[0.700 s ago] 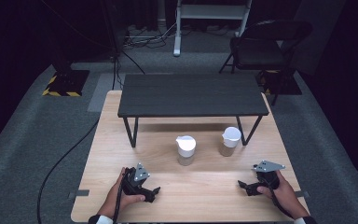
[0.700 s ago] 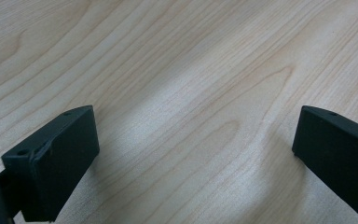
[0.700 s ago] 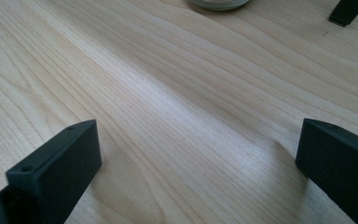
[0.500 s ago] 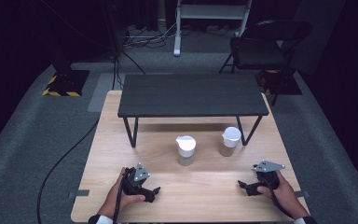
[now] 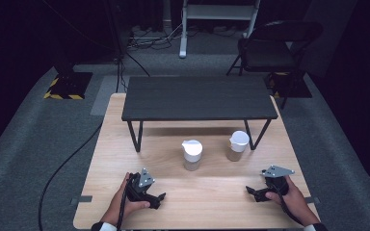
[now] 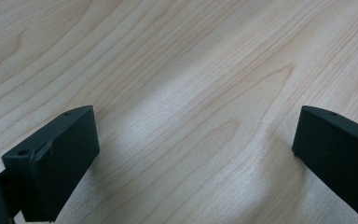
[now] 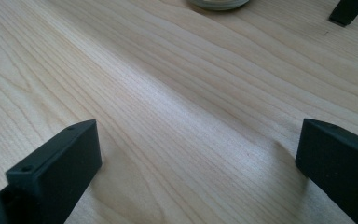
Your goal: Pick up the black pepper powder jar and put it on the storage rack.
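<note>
Nothing had moved since the earlier high views: both hands and both cups lay where they had been. The left tongs (image 5: 159, 197) rested low on the wooden worktop (image 5: 125, 144), near its front edge, jaws spread wide with nothing but bare wood grain between them. The right tongs (image 5: 251, 191) lay likewise near the front edge, jaws wide and empty, pointing inward.

The left cup (image 5: 192, 154) stood upright just in front of the black shelf (image 5: 197, 98), near the worktop's middle; the right cup (image 5: 237, 145) stood upright beside it, close to the shelf's right leg (image 5: 259, 135). Each appeared to be a small lipped beaker with a white rim and a pale brownish lower body; whether that was contents or the wall's own colour could not be told. The two cups stood apart from each other and well apart from both tongs.

Such cups were judged light, stiff-walled and smooth, hence liable to slip or tip. The soundest hold would be across the body below the rim, away from the spout, with the cup kept upright.
</note>
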The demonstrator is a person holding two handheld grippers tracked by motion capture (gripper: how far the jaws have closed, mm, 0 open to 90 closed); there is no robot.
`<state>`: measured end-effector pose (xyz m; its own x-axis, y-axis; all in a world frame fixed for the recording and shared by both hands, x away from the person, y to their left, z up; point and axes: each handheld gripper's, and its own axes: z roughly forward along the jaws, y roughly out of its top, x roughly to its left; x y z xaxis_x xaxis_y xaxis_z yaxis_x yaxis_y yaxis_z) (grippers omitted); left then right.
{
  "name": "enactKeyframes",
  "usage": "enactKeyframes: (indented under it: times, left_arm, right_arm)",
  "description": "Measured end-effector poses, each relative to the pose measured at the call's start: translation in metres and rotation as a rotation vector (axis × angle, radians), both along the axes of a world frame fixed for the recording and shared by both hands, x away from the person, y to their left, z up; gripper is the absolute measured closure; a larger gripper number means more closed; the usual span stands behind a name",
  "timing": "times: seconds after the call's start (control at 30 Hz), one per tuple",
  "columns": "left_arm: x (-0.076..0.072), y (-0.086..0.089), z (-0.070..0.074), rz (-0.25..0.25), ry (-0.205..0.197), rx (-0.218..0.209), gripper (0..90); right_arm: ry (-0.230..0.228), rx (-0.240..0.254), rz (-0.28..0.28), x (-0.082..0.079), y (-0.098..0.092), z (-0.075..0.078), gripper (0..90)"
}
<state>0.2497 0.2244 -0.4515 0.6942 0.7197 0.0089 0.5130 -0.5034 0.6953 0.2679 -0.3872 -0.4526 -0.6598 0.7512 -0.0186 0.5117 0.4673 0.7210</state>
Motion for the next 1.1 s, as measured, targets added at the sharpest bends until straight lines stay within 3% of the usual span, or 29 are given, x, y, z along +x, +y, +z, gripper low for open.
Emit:
enactKeyframes:
  times: [0.6, 0.83, 1.0, 1.1]
  left_arm:
    - [-0.0016, -0.0012, -0.0001, -0.004, -0.007, 0.004, 0.6]
    - [-0.0065, -0.0051, -0.0009, -0.015, -0.042, 0.020, 0.5]
    - [-0.0071, -0.0085, 0.0007, -0.010, -0.039, 0.027, 0.7]
    - [-0.0066, -0.0053, 0.0022, -0.017, -0.037, -0.007, 1.9]
  right_arm:
    - [0.000, 0.000, 0.001, 0.0001, -0.0001, 0.0000, 0.0]
    - [0.000, 0.000, -0.001, -0.0001, 0.0003, 0.0000, 0.0]
    - [0.000, 0.000, -0.001, -0.0001, 0.0005, 0.0000, 0.0]
    - [0.000, 0.000, -0.001, -0.0001, 0.0005, 0.0000, 0.0]
